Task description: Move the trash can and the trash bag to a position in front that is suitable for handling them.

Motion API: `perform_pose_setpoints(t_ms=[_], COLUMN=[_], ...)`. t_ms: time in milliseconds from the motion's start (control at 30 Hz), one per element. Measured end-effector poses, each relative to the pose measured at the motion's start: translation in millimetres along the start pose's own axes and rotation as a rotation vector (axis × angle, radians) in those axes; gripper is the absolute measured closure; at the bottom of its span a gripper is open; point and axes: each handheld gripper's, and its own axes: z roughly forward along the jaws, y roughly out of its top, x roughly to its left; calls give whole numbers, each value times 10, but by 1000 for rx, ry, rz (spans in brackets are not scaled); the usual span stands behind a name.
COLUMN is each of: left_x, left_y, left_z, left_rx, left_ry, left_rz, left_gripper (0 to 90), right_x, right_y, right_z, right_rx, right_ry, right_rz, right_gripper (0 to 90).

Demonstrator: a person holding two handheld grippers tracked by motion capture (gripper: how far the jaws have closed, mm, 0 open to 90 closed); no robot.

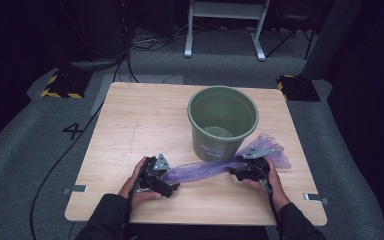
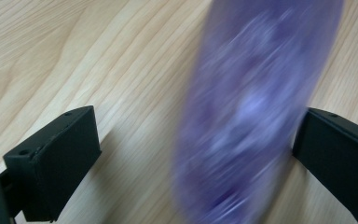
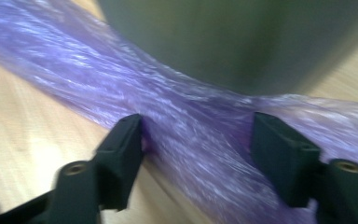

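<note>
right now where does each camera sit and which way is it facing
High view: above the person's side, looking forward and down on table, bucket, both hands.
Left gripper view: on left tool, looking at tabletop, jaws around bag.
Right gripper view: on right tool, facing bucket, jaws astride bag.
Shared: the purple bag.

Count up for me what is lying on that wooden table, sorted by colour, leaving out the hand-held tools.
Green: 1, the bucket
Purple: 1, the plastic bag stretched out in front of it
Total: 2
</note>
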Motion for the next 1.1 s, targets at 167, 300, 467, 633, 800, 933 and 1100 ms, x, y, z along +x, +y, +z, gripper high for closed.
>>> perform_pose_setpoints(t_ms=[167,300,467,633,800,933,1100], left_x=[163,187,185,140,130,131,151], left_y=[-125,-183,-255,-278,-292,-292,-277], left_z=[-117,-170,-236,-260,-270,-270,-258], left_rx=[-1,-2,-4,-3,-4,-4,-2], left_ry=[30,44,81,104,107,106,95], left_rz=[-33,-50,-89,-106,-114,-114,-107], left_gripper=[1,2,1,3,3,3,0], right_x=[-176,-238,-296,-306,-328,-348,-350], right_y=[-76,-112,-162,-180,-177,-171,-168], right_z=[-95,-142,-186,-220,-294,-375,-481], right_rx=[-16,-16,-29,-37,-77,-116,-157], right_ry=[-13,-1,6,11,1,-10,-20], right_rz=[14,6,10,4,9,4,-20], right_gripper=[604,696,826,863,875,881,883])
